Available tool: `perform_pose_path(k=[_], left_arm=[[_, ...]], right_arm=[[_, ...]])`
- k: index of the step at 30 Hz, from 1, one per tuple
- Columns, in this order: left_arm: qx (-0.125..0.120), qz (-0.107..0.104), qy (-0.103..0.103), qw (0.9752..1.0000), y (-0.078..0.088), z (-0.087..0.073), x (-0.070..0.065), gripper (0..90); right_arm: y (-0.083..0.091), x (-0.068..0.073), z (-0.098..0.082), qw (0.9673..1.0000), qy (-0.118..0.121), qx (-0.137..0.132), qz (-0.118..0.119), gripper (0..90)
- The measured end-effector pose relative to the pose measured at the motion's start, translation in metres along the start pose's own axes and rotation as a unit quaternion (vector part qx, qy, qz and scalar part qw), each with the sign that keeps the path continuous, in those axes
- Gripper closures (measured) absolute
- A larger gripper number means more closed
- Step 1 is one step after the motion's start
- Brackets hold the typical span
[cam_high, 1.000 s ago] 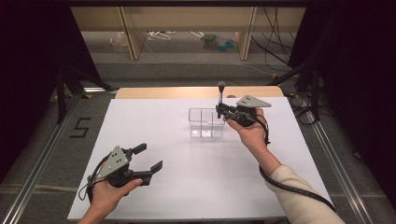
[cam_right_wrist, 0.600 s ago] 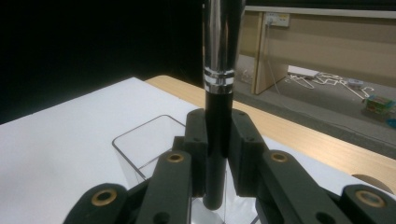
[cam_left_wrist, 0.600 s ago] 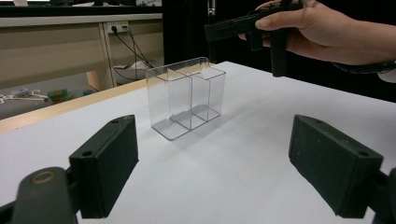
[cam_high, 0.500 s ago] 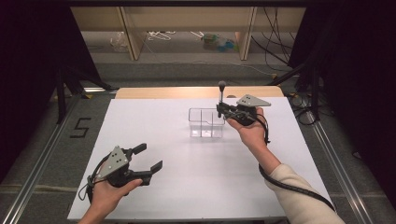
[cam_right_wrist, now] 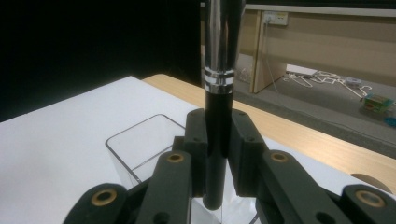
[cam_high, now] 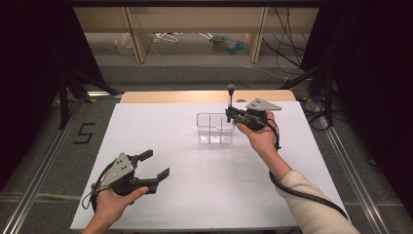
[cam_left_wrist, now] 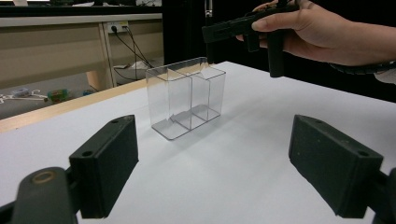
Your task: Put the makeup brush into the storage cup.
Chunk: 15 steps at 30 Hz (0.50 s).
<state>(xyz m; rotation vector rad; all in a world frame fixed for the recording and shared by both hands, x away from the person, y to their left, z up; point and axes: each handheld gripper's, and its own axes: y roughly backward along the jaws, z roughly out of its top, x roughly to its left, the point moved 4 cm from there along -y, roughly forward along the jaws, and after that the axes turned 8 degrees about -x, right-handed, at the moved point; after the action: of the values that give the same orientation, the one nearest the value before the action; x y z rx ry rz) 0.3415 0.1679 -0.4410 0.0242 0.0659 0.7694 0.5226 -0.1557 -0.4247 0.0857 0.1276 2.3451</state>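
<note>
Bright overhead light falls on the white worktop (cam_high: 195, 146); the surroundings are dark. Shadows are soft, and all three views are slightly blurry.

Grey floor (cam_high: 185, 58) beyond table, dark curtains (cam_high: 29, 73) flanking.

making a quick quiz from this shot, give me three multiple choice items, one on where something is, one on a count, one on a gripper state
1. Where is the makeup brush held?
A. flat on the table near the left gripper
B. upright above the clear organizer
C. on the floor

2. How many compartments does the clear organizer have?
A. two
B. four
C. six

3. How is the left gripper?
A. shut on the brush
B. shut on the organizer
C. open, holding nothing

Answers:
1 B, the right gripper clamps the brush's black handle upright, over the organizer's open top.
2 A, the left gripper view shows one divider wall splitting it in two.
3 C, its jaws stand wide apart over the bare white table.
</note>
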Motion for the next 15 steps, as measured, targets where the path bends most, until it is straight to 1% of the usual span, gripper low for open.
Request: perform_pose_path(k=[4, 6, 11, 13, 14, 15], left_arm=[[0.000, 0.000, 0.000, 1.0000, 0.0000, 0.0000, 0.0000, 15.5], [0.000, 0.000, -0.001, 1.0000, 0.0000, 0.0000, 0.0001, 15.5], [0.001, -0.001, -0.001, 1.0000, 0.0000, -0.0001, 0.0001, 15.5], [0.000, 0.000, 0.001, 1.0000, 0.0000, -0.0001, -0.0002, 15.5], [0.000, 0.001, 0.005, 1.0000, -0.0001, -0.0003, -0.0007, 15.5], [0.000, 0.001, 0.003, 1.0000, 0.0000, -0.0002, -0.0004, 15.5]], right_arm=[[-0.0013, -0.0002, -0.0011, 1.0000, 0.000, 0.001, 0.004, 79.6], [-0.0013, 0.0002, -0.0014, 1.0000, -0.003, 0.006, 0.004, 79.6], [-0.0020, 0.0003, -0.0022, 1.0000, -0.002, 0.007, 0.003, 79.5], [-0.0022, 0.0001, -0.0026, 1.0000, -0.002, 0.006, 0.005, 79.5], [-0.0020, 0.0000, -0.0028, 1.0000, -0.002, 0.006, 0.005, 79.5], [-0.0020, -0.0002, -0.0031, 1.0000, -0.002, 0.007, 0.005, 79.5]])
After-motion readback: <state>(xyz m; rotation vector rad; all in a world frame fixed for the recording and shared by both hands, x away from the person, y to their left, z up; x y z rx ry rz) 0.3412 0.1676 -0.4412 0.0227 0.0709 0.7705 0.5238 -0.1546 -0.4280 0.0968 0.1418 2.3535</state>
